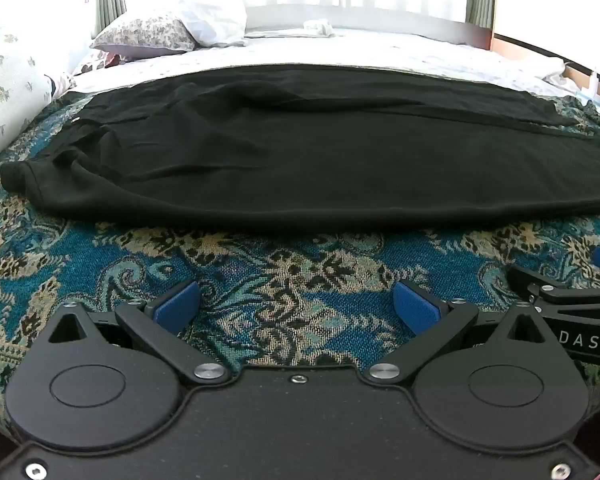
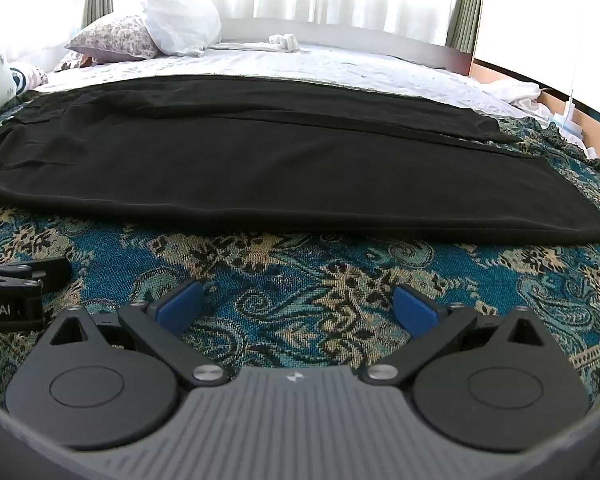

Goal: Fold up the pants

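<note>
Black pants (image 1: 300, 160) lie flat across the patterned blue bedspread (image 1: 260, 280), waistband at the left, legs running right, one leg laid over the other. They also show in the right wrist view (image 2: 280, 172), hem at the right. My left gripper (image 1: 296, 306) is open and empty, a short way in front of the pants' near edge. My right gripper (image 2: 298, 306) is open and empty, also in front of the near edge. The right gripper's arm shows at the left view's right edge (image 1: 568, 300); the left gripper's arm shows at the right view's left edge (image 2: 16, 292).
Pillows (image 1: 148, 32) and a white bag (image 1: 216, 20) lie at the far left of the bed. A rolled floral bolster (image 1: 8, 80) is at the left. A white sheet (image 2: 340, 64) covers the far half. Bed's wooden edge (image 2: 556, 108) is at the right.
</note>
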Available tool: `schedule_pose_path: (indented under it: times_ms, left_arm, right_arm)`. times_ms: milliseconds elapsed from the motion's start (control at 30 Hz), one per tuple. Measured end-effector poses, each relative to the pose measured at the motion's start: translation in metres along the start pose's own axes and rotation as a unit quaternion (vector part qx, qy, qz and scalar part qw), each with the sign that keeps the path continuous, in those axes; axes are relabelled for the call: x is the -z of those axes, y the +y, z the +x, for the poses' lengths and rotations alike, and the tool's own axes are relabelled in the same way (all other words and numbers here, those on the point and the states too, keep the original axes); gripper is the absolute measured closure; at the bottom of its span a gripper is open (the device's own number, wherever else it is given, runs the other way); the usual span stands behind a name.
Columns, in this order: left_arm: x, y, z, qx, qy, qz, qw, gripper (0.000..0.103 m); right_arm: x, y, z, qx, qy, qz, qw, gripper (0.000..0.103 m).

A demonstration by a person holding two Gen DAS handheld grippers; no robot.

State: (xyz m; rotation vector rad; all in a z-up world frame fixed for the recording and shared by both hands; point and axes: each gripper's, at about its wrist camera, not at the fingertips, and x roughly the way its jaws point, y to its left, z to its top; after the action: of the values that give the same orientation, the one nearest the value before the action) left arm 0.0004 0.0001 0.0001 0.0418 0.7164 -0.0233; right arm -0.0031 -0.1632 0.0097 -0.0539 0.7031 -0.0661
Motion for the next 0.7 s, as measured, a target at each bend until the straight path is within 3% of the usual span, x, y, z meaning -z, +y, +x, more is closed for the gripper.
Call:
schedule_pose_path:
  times_ms: [700]
  left_arm:
    - [0.0,-0.0005,0.0,0.0,0.001,0.001,1.0,0.0]
  right_arm:
    - [0.0003,-0.0001,-0.001,0.0,-0.002,0.0,1.0,0.0]
